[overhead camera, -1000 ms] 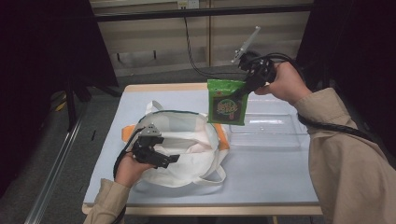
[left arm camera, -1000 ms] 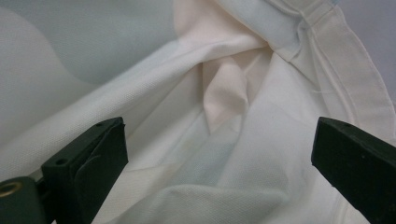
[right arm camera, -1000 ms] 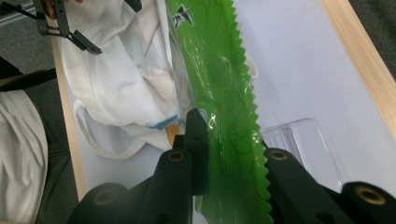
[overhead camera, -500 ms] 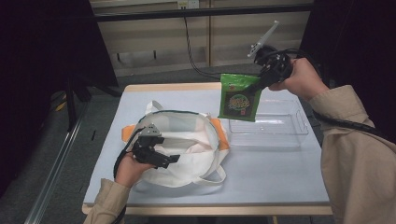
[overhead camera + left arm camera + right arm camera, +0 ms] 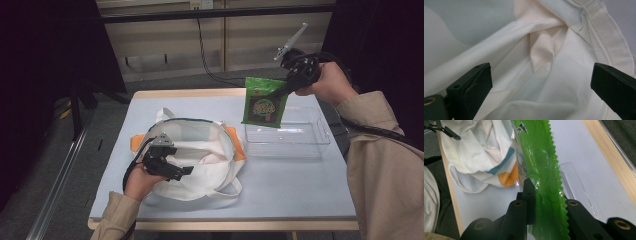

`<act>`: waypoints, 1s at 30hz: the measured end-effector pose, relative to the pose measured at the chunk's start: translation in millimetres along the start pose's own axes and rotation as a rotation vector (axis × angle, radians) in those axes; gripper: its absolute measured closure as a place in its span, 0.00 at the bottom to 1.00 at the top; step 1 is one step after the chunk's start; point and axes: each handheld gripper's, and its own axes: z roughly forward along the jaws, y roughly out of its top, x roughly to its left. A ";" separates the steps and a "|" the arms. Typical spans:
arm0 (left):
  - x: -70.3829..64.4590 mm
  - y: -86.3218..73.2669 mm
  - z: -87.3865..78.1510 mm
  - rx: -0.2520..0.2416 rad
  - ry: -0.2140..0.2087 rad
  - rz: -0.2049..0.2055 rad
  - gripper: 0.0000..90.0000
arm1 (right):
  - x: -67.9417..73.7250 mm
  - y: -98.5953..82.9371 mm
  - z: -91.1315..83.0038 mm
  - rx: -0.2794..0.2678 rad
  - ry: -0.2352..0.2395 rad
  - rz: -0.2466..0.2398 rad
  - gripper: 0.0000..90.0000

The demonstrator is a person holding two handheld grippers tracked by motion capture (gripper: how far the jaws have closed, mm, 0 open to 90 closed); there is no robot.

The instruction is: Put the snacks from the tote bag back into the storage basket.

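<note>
right hand-held gripper (image 5: 281,91) clamps green packet (image 5: 262,102) — hanging above clear tray (image 5: 320,131) | left hand-held gripper (image 5: 172,167) wide

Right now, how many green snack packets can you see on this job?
1. The green snack packet hangs from the right tongs, lifted above the clear tray. More could be hidden inside the white tote bag, beside the left tongs.

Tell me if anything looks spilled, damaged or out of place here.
Nothing stands out. The green snack packet hangs intact from the right gripper above the clear tray. The left gripper, jaws open, sits at the white tote bag. The bag is rumpled but untorn.
</note>
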 end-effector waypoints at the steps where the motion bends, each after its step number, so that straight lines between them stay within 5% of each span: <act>1: -0.1 0.0 0.5 -0.003 -0.003 0.000 0.04 | -1.2 -1.3 0.0 0.000 -0.005 0.004 0.88; 30: -0.9 -0.4 3.5 0.008 -0.005 0.002 0.04 | -27.8 -34.4 7.9 0.021 -0.051 0.014 0.88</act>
